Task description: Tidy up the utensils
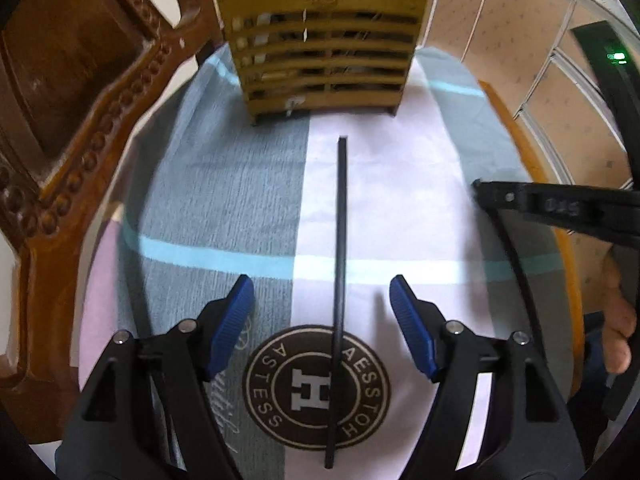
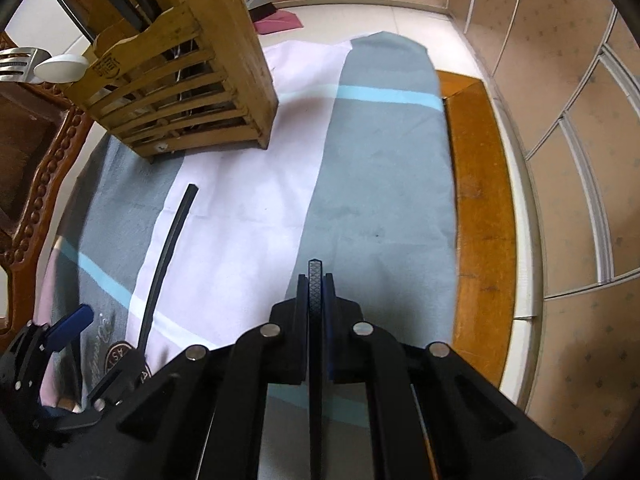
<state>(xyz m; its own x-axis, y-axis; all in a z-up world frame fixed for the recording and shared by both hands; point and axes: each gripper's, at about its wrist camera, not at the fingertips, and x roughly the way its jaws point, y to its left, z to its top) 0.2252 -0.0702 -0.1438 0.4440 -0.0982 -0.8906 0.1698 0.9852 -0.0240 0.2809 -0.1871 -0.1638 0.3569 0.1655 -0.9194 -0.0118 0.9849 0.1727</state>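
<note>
With left gripper (image 1: 322, 300) open astride chopstick (image 1: 340, 264), close squarely mid-shaft; right gripper (image 2: 316, 276) clamps another chopstick (image 2: 315, 292), bound for holder (image 2: 180, 80).

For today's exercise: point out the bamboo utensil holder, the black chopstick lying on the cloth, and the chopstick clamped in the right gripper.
bamboo utensil holder (image 1: 324, 60), left wrist view, slatted front.
black chopstick on the cloth (image 1: 340, 264), left wrist view, mid-length.
chopstick in the right gripper (image 2: 315, 280), right wrist view, textured tip.
</note>
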